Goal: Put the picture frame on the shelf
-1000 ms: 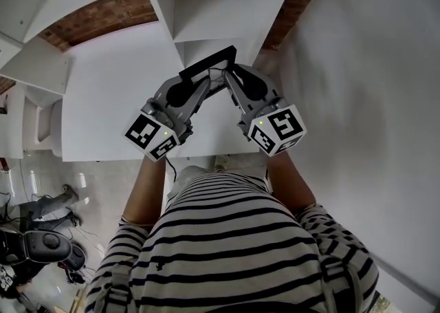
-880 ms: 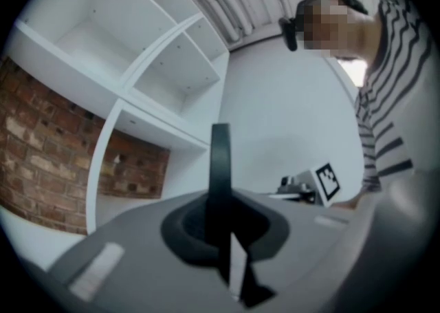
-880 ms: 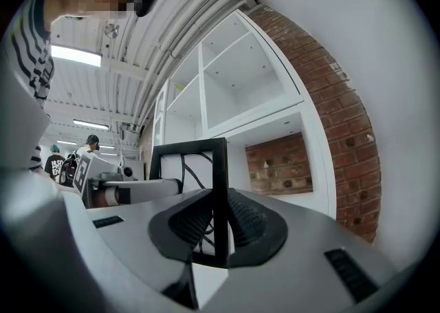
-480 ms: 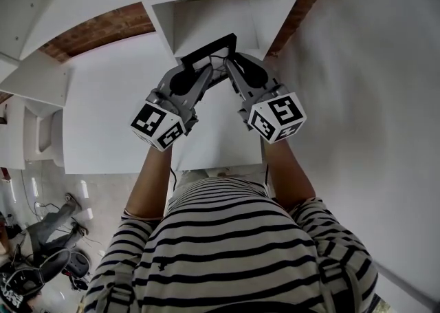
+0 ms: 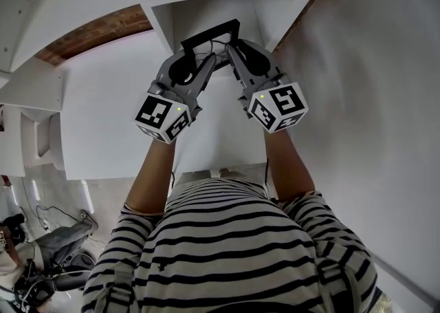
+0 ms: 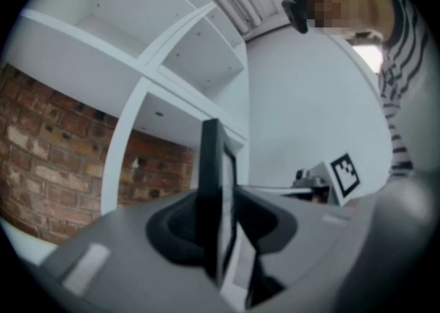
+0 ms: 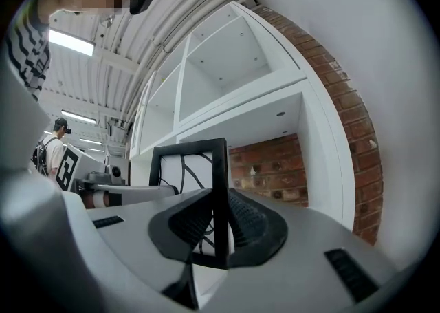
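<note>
The black picture frame (image 5: pixel 210 35) with a white, black-lined picture is held upright between both grippers, in front of the lower open compartment of the white shelf (image 5: pixel 213 9). My right gripper (image 5: pixel 234 57) is shut on the frame's right edge (image 7: pixel 220 195), both ribbed pads pressed on it. My left gripper (image 5: pixel 204 64) is at the frame's left edge (image 6: pixel 216 188). Its jaws are opening, and the edge stands between them with a gap at the right-hand pad. In the right gripper view the left gripper's arm (image 7: pixel 120 195) reaches in behind the frame.
White shelf boards and uprights (image 7: pixel 227 109) form several open compartments against a brick wall (image 7: pixel 275 167). A white wall (image 5: pixel 371 98) stands to the right. Below the shelf lies a flat white surface (image 5: pixel 103 112). Another person (image 7: pixel 51 143) stands far off at the left.
Both grippers have carried the frame farther forward and up, to the mouth of the shelf compartment. The marker cubes now sit higher in the head view.
</note>
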Available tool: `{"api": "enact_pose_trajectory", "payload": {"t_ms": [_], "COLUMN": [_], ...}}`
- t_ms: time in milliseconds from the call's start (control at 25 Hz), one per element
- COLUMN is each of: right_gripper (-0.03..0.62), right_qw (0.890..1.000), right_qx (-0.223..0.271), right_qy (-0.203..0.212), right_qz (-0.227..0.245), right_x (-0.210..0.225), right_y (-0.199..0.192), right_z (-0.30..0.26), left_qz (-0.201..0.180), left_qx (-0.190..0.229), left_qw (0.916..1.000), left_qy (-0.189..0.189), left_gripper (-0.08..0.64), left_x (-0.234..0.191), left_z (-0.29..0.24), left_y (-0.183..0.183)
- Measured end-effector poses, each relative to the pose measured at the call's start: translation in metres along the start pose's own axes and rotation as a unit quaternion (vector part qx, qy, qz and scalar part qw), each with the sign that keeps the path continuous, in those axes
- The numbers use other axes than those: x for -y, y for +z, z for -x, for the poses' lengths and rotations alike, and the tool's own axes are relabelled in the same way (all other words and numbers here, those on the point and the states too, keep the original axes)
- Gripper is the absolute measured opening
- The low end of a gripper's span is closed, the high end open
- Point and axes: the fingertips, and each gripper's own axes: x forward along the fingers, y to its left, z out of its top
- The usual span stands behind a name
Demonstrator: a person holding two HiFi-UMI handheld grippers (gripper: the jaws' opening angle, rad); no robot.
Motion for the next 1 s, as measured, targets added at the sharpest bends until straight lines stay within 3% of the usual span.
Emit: {"api": "enact_pose_trajectory", "payload": {"t_ms": [280,640,1000], "right_gripper": [0.064,0.063,0.064], "right_qw": [1.000,0.998,0.993], "right_qx": [0.003,0.013,0.005], "right_qy": [-0.025,-0.065,-0.120], "right_qz": [0.002,-0.003,0.013], "right_x": [0.027,0.044,0.076], "right_y": [-0.007,-0.002,-0.019], "right_z": [-0.022,-0.038,-0.072], "left_qz": [0.006,0.022,0.032], "left_qx": [-0.020,-0.044,-0.043], "left_qw": [0.9995,0.9974,0.9979], "left_qy": [0.024,0.053,0.035], "left_gripper": [0.161,0.167,0.138], "left_x": [-0.022,-0.032,-0.037], "left_z": [-0.005,0.010,-0.002], "left_y": [-0.018,-0.030,-0.037]}}
